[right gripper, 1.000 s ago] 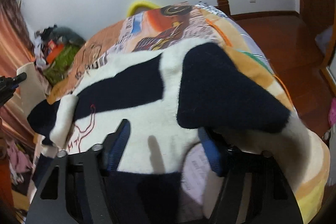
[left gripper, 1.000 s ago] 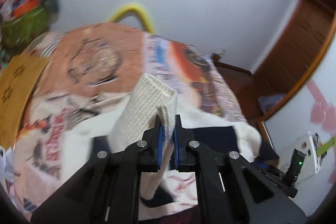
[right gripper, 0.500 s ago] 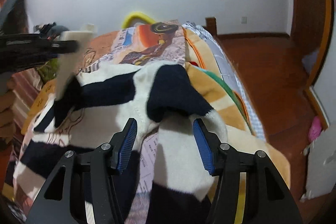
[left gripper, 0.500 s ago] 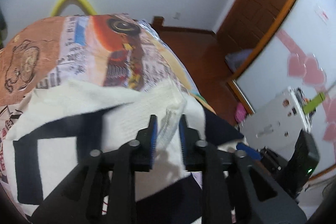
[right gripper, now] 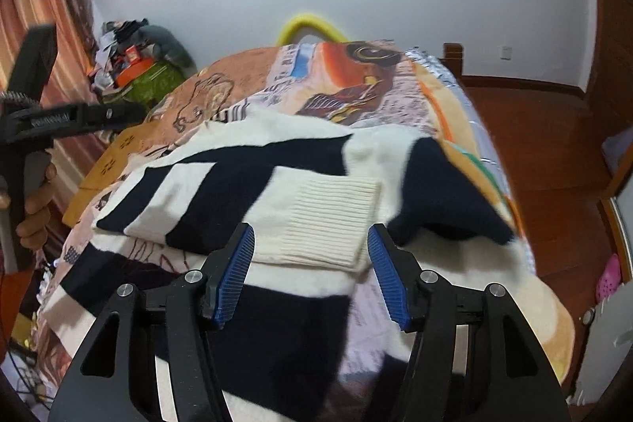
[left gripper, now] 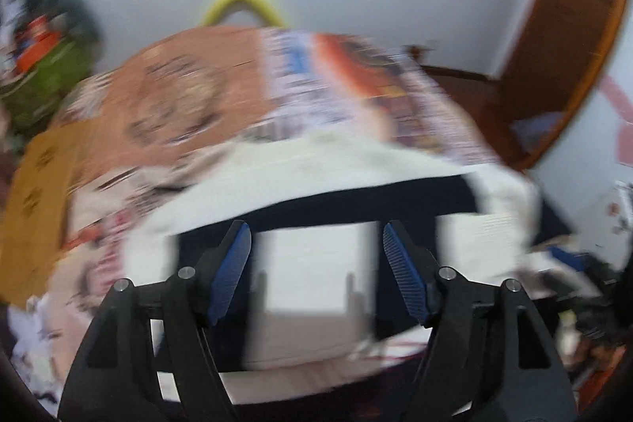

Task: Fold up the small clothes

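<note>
One sweater (right gripper: 277, 192), two tools (right gripper: 310, 263) (left gripper: 316, 271), both unclenched.

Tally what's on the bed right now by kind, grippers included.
Sweaters: 1, cream and navy sweater, one sleeve folded across it, ribbed cuff on top
Printed bedcovers: 1
Grippers: 2, left gripper just opened, nothing between its pads; right gripper open above the cuff
Total: 4

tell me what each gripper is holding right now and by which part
Nothing is held. The left gripper has just been opening and its jaws stand apart over the sweater; the sleeve's ribbed cuff lies on it. The right gripper is open too.
</note>
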The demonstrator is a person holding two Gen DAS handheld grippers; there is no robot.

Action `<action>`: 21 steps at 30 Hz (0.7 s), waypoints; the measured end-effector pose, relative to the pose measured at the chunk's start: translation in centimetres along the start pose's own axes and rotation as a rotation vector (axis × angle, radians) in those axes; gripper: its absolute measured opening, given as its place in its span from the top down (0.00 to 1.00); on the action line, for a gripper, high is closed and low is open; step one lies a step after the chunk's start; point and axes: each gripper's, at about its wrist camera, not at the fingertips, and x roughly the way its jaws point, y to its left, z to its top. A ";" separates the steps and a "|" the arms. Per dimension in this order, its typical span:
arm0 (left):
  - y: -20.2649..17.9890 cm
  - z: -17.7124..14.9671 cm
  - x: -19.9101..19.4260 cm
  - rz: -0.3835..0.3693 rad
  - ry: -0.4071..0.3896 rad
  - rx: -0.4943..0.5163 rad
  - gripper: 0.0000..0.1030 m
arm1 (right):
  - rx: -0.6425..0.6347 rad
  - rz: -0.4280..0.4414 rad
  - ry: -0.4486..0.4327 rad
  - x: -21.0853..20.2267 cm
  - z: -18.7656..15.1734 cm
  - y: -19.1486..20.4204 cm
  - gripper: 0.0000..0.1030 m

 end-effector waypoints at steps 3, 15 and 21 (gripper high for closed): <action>6.1 -1.7 1.9 0.123 0.054 -0.066 0.33 | 0.004 0.018 0.028 1.3 0.3 0.7 0.46; 16.8 -7.7 7.8 0.212 0.209 -0.251 0.18 | -0.100 0.064 0.163 9.0 2.1 5.9 0.43; 16.8 -8.1 7.6 0.234 0.189 -0.220 0.16 | -0.160 0.011 0.176 10.3 0.6 6.1 0.42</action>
